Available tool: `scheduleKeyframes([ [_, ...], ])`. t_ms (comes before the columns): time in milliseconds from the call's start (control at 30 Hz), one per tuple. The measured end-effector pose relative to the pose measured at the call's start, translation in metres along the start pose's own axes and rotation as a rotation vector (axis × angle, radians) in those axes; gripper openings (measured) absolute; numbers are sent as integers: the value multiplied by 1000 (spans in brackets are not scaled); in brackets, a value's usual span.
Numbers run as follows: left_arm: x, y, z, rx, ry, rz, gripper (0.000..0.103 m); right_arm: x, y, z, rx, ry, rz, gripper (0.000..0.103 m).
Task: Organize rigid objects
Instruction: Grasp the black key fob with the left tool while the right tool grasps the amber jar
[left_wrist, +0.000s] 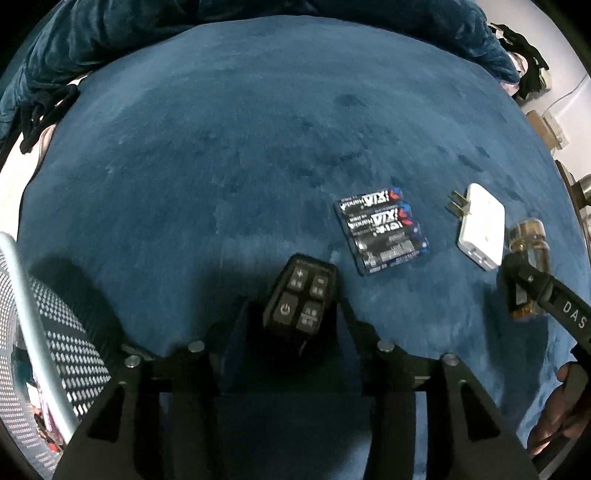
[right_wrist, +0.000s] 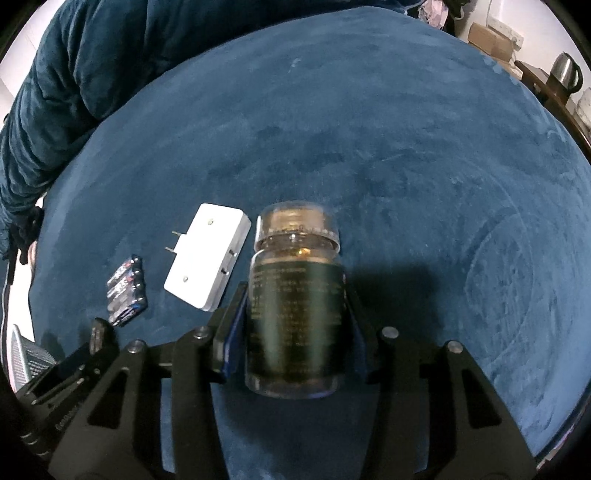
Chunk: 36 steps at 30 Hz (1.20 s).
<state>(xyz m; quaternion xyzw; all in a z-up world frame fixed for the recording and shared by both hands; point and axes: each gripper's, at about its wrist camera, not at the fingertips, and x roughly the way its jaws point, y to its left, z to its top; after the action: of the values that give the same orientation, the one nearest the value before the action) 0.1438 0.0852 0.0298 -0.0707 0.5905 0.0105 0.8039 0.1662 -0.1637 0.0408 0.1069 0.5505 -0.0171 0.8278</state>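
My left gripper (left_wrist: 295, 310) is shut on a black remote (left_wrist: 299, 299) with several buttons, held just above the blue velvet surface (left_wrist: 221, 147). To its right lie a shrink-wrapped pack of batteries (left_wrist: 382, 230) and a white plug adapter (left_wrist: 482, 229). My right gripper (right_wrist: 295, 291) is shut on an amber jar (right_wrist: 293, 332) with a clear cap, its pads pressing on the labelled sides. The right wrist view also shows the adapter (right_wrist: 207, 254), the batteries (right_wrist: 127, 291) and the remote (right_wrist: 99, 334) at the left. The jar (left_wrist: 528, 236) shows at the right edge of the left wrist view.
A metal mesh basket (left_wrist: 55, 332) stands at the near left. A rumpled blue blanket (left_wrist: 110, 37) lies along the back. A kettle (right_wrist: 567, 74) and a cardboard box (right_wrist: 487, 37) stand beyond the far right edge. A person's hand (left_wrist: 561, 413) grips the right tool.
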Motion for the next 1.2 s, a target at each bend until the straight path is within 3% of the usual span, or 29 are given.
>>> scheduleKeyframes([
  [133, -3, -1, 1, -5, -5, 12, 43, 0, 3, 2, -24, -15, 6, 48],
  [433, -37, -7, -11, -2, -57, -3, 37, -26, 1, -11, 25, -40, 137, 47],
  [567, -60, -5, -17, 1, -91, -14, 24, -40, 10, -19, 9, -51, 159, 47],
  [767, -78, -2, -24, -2, -103, -33, 24, -56, 32, -30, -41, -68, 186, 47],
  [833, -78, 0, -23, -8, -96, -39, 28, -61, 36, -32, -50, -75, 189, 47],
  [900, -75, 1, -24, -18, -87, -42, 61, -64, 35, -33, -51, -80, 195, 47],
  [933, -73, -1, -24, -29, -90, -54, 65, -65, 36, -33, -49, -81, 196, 47],
  [1000, -67, -1, -23, -31, -83, -63, 67, -64, 35, -32, -43, -83, 196, 47],
  [1133, -55, -15, -23, 36, -87, -6, 69, -61, 32, -31, -26, -78, 194, 47],
  [1200, -49, -18, -24, 40, -75, -32, 69, -59, 30, -29, -23, -76, 194, 47],
])
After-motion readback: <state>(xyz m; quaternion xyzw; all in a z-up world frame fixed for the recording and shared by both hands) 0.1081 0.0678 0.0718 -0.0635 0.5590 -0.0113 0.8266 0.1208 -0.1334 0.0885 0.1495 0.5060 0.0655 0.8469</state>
